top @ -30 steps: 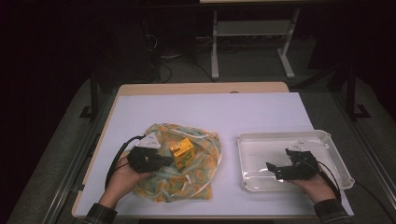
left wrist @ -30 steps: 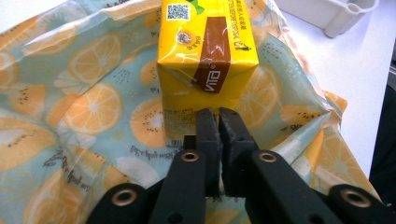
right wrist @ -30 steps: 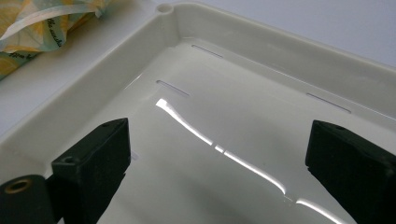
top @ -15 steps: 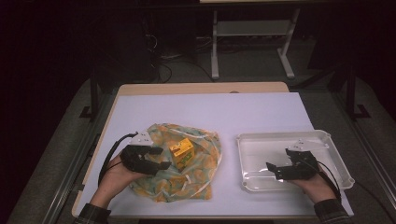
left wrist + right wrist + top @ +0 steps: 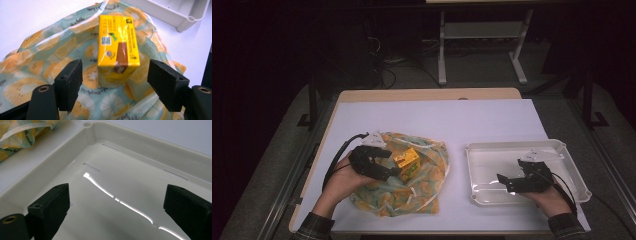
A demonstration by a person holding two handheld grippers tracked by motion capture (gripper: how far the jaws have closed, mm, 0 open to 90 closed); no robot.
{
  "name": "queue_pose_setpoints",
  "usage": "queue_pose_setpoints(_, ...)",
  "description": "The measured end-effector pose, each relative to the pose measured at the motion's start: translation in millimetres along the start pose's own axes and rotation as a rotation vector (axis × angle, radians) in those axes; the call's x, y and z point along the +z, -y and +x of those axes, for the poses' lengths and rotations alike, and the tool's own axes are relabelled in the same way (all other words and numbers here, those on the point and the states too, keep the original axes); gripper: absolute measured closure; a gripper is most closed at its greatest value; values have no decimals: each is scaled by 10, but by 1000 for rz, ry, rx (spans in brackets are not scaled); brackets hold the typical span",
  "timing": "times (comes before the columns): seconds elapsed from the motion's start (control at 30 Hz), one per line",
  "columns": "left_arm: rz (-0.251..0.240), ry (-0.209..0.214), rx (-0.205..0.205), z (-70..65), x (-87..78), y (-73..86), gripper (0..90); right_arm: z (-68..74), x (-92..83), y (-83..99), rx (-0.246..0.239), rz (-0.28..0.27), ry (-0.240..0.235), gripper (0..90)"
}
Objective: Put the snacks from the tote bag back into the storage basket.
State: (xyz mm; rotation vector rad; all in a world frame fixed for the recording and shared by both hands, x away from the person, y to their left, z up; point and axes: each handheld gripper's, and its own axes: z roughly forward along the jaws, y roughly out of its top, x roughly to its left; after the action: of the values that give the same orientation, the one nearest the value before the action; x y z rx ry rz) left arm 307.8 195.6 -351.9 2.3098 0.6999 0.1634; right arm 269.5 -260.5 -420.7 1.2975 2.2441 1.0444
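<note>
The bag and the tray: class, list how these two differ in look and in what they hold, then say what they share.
The bag is soft, crumpled cloth printed with citrus slices; the tray is stiff, plain white plastic. The bag bears a yellow carton on top, in front of the open left gripper; the tray holds nothing, and the open right gripper hovers over its floor. Both lie on the white table.
</note>
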Motion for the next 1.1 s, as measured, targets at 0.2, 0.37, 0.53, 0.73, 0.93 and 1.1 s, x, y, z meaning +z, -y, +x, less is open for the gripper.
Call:
queue_pose_setpoints(0.2, 19, 4, 19, -10, 40, -111, 278, -2, -2, 0, 5, -1, 1, 61)
queue_pose_setpoints(0.37, 28, 5, 21, -14, 60, -168, 277, -2, 2, 1, 4, 0, 0, 61)
queue_pose_setpoints(0.53, 55, 5, 29, -15, 100, -245, 278, -2, 0, 1, 3, -1, 0, 61)
queue_pose_setpoints(0.73, 106, -11, 45, -37, 215, -349, 288, -1, 2, 0, 4, 1, 1, 61)
queue_pose_setpoints(0.93, 171, -17, 34, -56, 359, -423, 315, -5, 0, 1, 6, 0, 0, 61)
queue_pose_setpoints(1.1, 198, -31, 40, -75, 424, -460, 347, -6, 0, 0, 7, 0, -1, 61)
